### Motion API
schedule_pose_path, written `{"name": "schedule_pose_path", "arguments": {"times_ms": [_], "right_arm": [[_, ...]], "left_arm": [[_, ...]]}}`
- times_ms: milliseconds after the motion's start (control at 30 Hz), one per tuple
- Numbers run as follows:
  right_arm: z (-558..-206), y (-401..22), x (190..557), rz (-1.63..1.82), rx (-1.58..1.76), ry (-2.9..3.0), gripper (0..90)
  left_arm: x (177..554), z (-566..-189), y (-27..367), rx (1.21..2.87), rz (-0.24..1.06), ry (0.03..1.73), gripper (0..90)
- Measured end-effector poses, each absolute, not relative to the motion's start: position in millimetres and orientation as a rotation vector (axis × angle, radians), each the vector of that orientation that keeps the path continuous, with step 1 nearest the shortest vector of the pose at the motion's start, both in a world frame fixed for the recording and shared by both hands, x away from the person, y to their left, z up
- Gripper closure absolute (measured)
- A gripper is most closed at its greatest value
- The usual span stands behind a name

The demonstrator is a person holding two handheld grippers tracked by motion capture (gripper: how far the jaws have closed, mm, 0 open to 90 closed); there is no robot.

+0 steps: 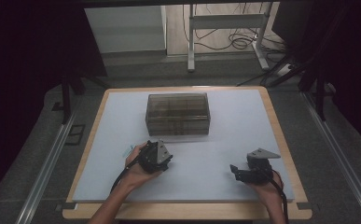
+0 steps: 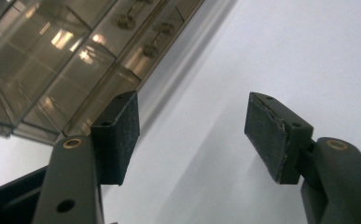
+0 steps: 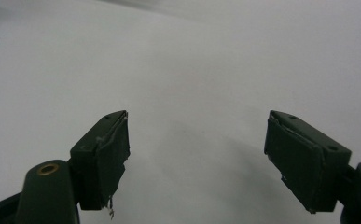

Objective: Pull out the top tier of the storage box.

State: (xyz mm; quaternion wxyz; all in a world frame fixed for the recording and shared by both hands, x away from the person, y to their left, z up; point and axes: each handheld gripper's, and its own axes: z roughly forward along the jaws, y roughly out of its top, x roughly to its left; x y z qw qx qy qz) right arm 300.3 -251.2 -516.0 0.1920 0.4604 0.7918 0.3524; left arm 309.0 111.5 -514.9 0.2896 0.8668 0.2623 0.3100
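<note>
Both my grippers wide, nothing in either.

My left gripper (image 1: 162,161) sits just beside the box (image 1: 178,113), which lies at its 1 o'clock on the mat (image 1: 225,140); the jaws gape over bare mat. My right gripper (image 1: 236,171), well apart at 3 o'clock, rests on the mat, jaws spread too.

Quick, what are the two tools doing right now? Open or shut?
Left tool: open, holding nothing, close to the see-through box.
Right tool: open, holding nothing, over the bare white mat.

Smoky translucent box (image 1: 178,114), white mat (image 1: 234,135)
</note>
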Motion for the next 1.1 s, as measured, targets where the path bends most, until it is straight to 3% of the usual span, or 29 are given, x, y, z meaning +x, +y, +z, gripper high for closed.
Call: {"name": "schedule_pose_path", "arguments": {"times_ms": [633,833,1100], "right_arm": [[-511,-241,306,1.008,1.237,2.263,23.3],[-504,-235,310,1.019,1.198,2.284,24.6],[-497,-230,315,1.033,1.164,2.316,27.1]], "left_arm": [[305,-515,147,2.28,0.659,0.838,31.9],[305,-509,160,2.276,0.62,0.852,27.6],[307,-508,172,2.266,0.608,0.887,28.4]]}}
